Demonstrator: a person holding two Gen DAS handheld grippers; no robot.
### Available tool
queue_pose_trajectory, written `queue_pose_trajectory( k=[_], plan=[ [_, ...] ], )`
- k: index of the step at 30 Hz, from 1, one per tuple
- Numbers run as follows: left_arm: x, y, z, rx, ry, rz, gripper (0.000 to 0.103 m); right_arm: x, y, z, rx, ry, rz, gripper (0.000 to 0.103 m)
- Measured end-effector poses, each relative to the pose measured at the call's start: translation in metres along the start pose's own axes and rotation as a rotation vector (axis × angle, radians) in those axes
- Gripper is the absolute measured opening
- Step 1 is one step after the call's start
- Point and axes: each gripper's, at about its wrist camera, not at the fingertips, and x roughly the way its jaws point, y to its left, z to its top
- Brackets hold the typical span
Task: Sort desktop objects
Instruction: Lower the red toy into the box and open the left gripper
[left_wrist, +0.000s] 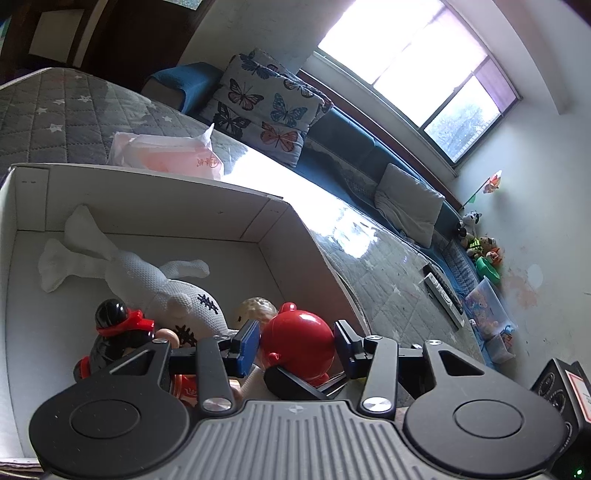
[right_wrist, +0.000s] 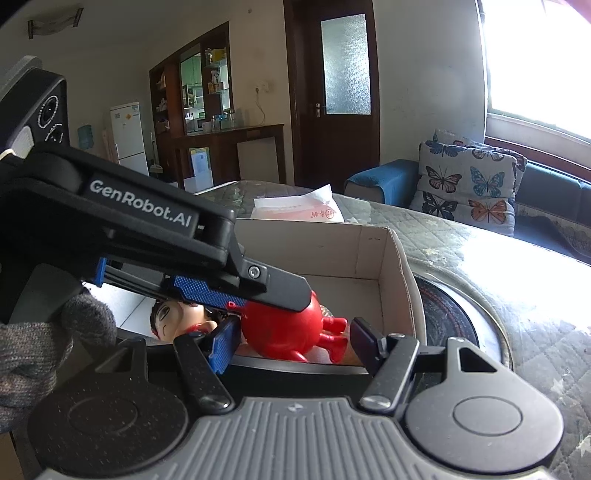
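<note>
A round red toy figure (left_wrist: 299, 338) hangs over the near end of a white cardboard box (left_wrist: 147, 184). My left gripper (left_wrist: 295, 341) is shut on it, one blue pad on each side. In the right wrist view the red toy (right_wrist: 295, 332) also lies between the fingers of my right gripper (right_wrist: 291, 345); the left pad touches it and a small gap shows at the right pad. The left gripper's finger (right_wrist: 273, 291) lies across the toy's top. Inside the box are a white knitted plush (left_wrist: 159, 280), a black figure with a red headband (left_wrist: 114, 325) and a doll head (right_wrist: 173, 317).
The box (right_wrist: 332, 251) stands on a quilted grey cover with stars (left_wrist: 388, 295). A pink plastic bag (left_wrist: 166, 155) lies behind it, two remotes (left_wrist: 443, 295) to the right. A butterfly cushion (right_wrist: 469, 177) and blue sofa sit beyond. A gloved hand (right_wrist: 37, 350) holds the left gripper.
</note>
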Motion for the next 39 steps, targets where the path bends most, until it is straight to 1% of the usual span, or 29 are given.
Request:
queue_pose_trajectory(
  k=[7,14,16,23,29,39],
  plan=[
    [-0.003,-0.004,-0.001,0.019,-0.009,0.014,0.047,-0.009,0.001,-0.001,0.008,-0.009,-0.001,0.068],
    [-0.003,-0.005,-0.001,0.010,-0.013,0.025,0.047,-0.016,0.003,-0.003,0.001,-0.013,0.001,0.070],
    [-0.002,-0.006,-0.002,0.013,-0.005,0.033,0.047,-0.017,0.003,-0.004,-0.001,-0.014,0.002,0.072],
    [-0.003,-0.006,-0.002,0.015,-0.001,0.031,0.047,-0.010,0.003,0.001,0.011,-0.014,0.007,0.072],
    [-0.007,-0.001,0.000,0.006,-0.008,0.034,0.046,-0.002,0.000,0.002,0.040,0.010,-0.009,0.072],
    [-0.018,-0.005,-0.001,0.010,-0.025,0.039,0.046,-0.008,0.003,0.002,0.044,-0.001,0.002,0.072]
  ],
)
